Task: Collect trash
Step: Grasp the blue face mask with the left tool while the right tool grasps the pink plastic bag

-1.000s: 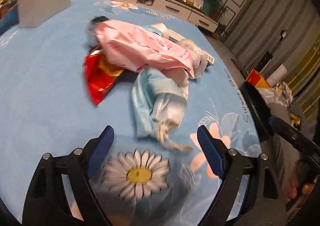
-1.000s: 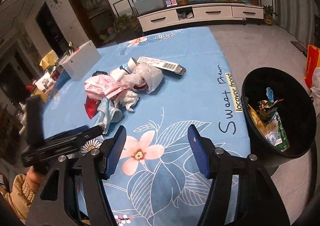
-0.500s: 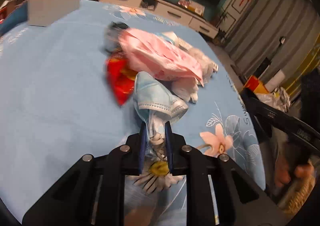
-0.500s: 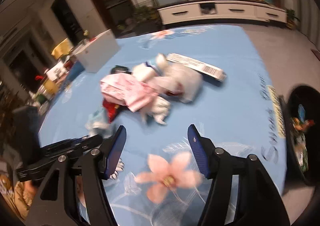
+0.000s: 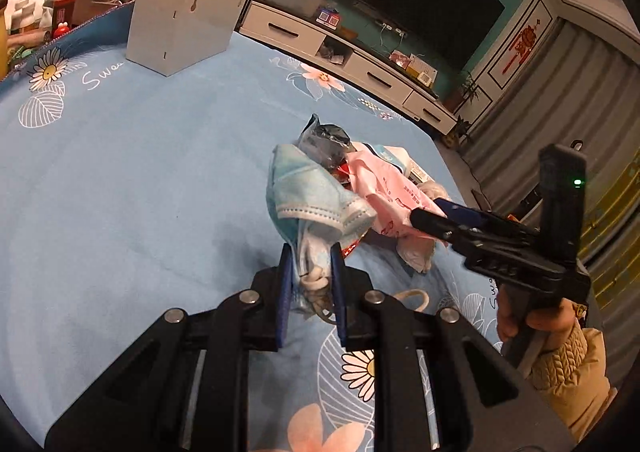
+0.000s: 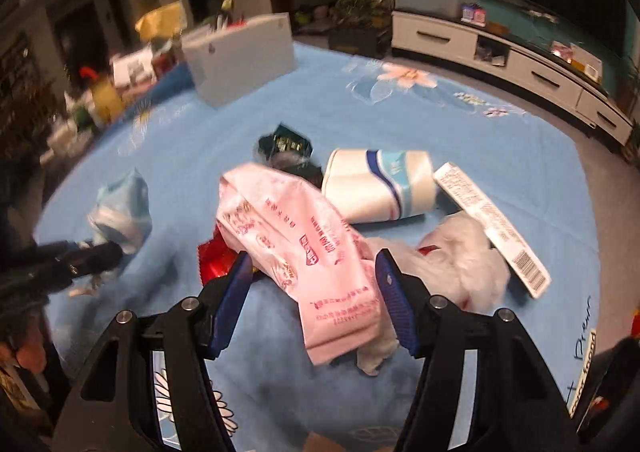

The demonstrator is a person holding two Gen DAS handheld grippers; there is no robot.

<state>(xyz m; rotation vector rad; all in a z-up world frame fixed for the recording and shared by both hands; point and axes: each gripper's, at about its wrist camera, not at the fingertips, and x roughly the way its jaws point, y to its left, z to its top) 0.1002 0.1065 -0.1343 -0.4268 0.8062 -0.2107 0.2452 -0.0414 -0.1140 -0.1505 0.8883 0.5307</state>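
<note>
The blue-clothed desk [image 5: 120,180] lies bare and open on the left, between the trash heap and the white box [image 5: 182,32] at its far edge. The heap crowds the middle: pink wrapper [image 6: 304,248], paper cup [image 6: 380,190] and barcode carton [image 6: 492,236] touch or overlap. The right gripper [image 6: 314,280] straddles the wrapper, blocking that side.

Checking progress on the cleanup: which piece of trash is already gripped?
The blue face mask, pinched in the left gripper. The pink bag only lies between the open right gripper.
</note>
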